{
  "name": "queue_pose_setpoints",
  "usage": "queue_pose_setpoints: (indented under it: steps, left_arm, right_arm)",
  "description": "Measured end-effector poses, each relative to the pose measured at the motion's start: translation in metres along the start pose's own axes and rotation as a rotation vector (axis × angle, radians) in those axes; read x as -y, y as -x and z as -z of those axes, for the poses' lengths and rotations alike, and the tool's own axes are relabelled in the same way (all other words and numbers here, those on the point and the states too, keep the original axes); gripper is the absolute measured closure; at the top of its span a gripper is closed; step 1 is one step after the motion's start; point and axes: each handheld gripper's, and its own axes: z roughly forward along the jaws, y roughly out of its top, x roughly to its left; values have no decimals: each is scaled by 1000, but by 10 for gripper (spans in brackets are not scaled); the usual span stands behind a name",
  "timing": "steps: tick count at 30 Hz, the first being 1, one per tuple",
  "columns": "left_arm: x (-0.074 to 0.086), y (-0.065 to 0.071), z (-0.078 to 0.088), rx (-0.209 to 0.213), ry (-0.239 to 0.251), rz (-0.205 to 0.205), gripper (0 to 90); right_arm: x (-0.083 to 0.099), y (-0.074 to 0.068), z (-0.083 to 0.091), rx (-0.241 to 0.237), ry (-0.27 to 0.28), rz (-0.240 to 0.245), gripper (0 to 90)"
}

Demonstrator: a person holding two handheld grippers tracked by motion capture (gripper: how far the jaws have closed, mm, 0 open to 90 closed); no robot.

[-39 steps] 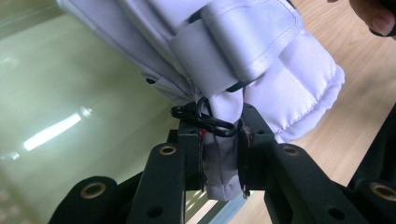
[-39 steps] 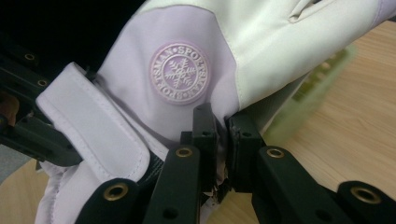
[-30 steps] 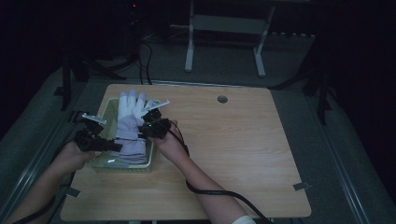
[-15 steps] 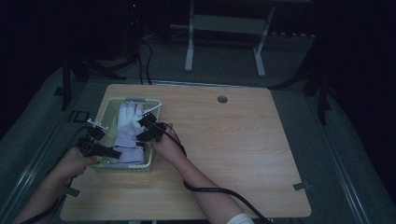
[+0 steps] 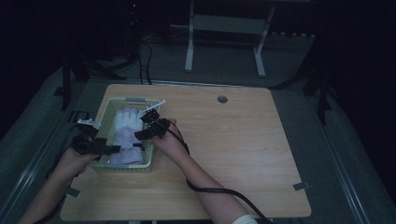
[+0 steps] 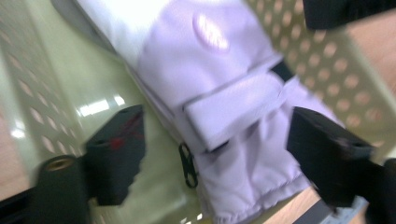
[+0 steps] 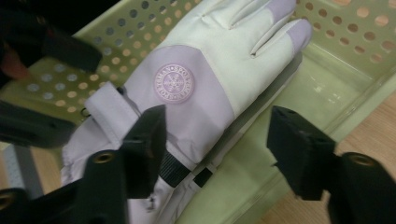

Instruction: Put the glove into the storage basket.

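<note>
Pale green and perforated, the plastic basket (image 5: 108, 109) sits at the left end of your wooden table (image 5: 243, 154), and a lilac-and-white ski glove (image 5: 127, 135) lies flat inside it, fingers toward the far wall and cuff toward you. In the right gripper view the glove (image 7: 196, 88) shows a round embroidered badge (image 7: 174, 83) on its back, with a black strap near the cuff. Your left gripper (image 5: 111, 150) reaches in from the basket's left side, its jaws spread wide; in the left gripper view they stand on either side of the cuff without closing on it, and a wrist tab (image 6: 233, 109) and a small dark clip (image 6: 187, 165) lie between them. Your right gripper (image 5: 142, 127) comes in over the basket's right wall with its jaws also well apart, hovering above the glove's wrist area. The left gripper view is blurred, so I cannot tell whether its jaws touch the fabric.
</note>
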Motion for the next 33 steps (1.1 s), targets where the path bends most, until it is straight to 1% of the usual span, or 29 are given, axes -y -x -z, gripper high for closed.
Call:
queue_pose_setpoints:
  steps: [1, 2, 3, 4, 5, 6, 8, 10, 12, 14, 15, 16, 17, 18, 20, 21, 22, 23, 26, 27, 29, 30, 31, 33]
  left_arm:
    - [0, 0, 0, 0, 0, 0, 181]
    - [0, 2, 3, -11, 30, -2, 179]
    - [0, 4, 6, -25, 53, -12, 179]
    - [1, 9, 10, -42, 99, -23, 151]
    - [1, 9, 10, -42, 99, -23, 144]
    - [1, 12, 11, -44, 115, -29, 144]
    - [2, 19, 13, -40, 156, -39, 135]
    - [2, 26, 13, -43, 181, -47, 76]
    - [1, 33, 13, -43, 192, -62, 69]
    - [0, 38, 12, -38, 198, -71, 69]
    - [0, 42, 12, -30, 204, -71, 68]
    - [-1, 48, 10, -31, 207, -75, 56]
    - [-1, 48, 10, -31, 207, -75, 56]
    - [-2, 50, 9, -25, 207, -77, 56]
    - [-3, 56, 8, -28, 210, -81, 57]
    - [-5, 59, 7, -33, 207, -89, 57]
    - [-6, 63, 7, -41, 213, -97, 57]
    - [-7, 67, 7, -46, 221, -105, 57]
    - [-11, 77, 6, -42, 237, -117, 57]
    - [-13, 80, 4, -36, 237, -119, 57]
    - [-16, 86, 1, -10, 245, -119, 57]
    - [-18, 93, -3, 2, 245, -133, 56]
    - [-18, 93, -3, 2, 245, -133, 56]
    - [-21, 100, -7, 13, 244, -144, 57]
  right_arm:
    - [0, 0, 0, 0, 0, 0, 359]
    - [0, 0, 3, -15, -1, 11, 306]
    - [0, 0, 3, -15, -1, 11, 306]
    - [1, 1, 5, -35, -6, 21, 269]
    - [1, 1, 5, -35, -6, 21, 269]
    - [1, 1, 7, -43, -8, 30, 249]
    - [2, 2, 9, -49, -7, 34, 223]
    - [4, 4, 12, -57, 2, 38, 211]
    - [5, 8, 16, -65, 2, 52, 197]
    - [6, 8, 17, -63, 4, 56, 197]
    - [6, 9, 18, -62, 8, 66, 196]
    - [8, 10, 21, -59, 16, 89, 189]
    - [8, 10, 21, -59, 16, 89, 189]
    - [8, 10, 23, -59, 21, 95, 189]
    - [9, 13, 29, -54, 37, 104, 187]
    - [9, 13, 29, -54, 37, 104, 187]
    - [10, 16, 33, -51, 43, 109, 185]
    - [10, 16, 33, -51, 43, 109, 185]
    - [12, 22, 40, -41, 57, 119, 183]
    - [12, 22, 40, -41, 57, 119, 183]
    - [15, 26, 44, -37, 63, 124, 182]
    - [19, 31, 46, -38, 63, 125, 181]
    - [19, 31, 46, -38, 63, 125, 181]
    - [22, 34, 50, -37, 58, 114, 185]
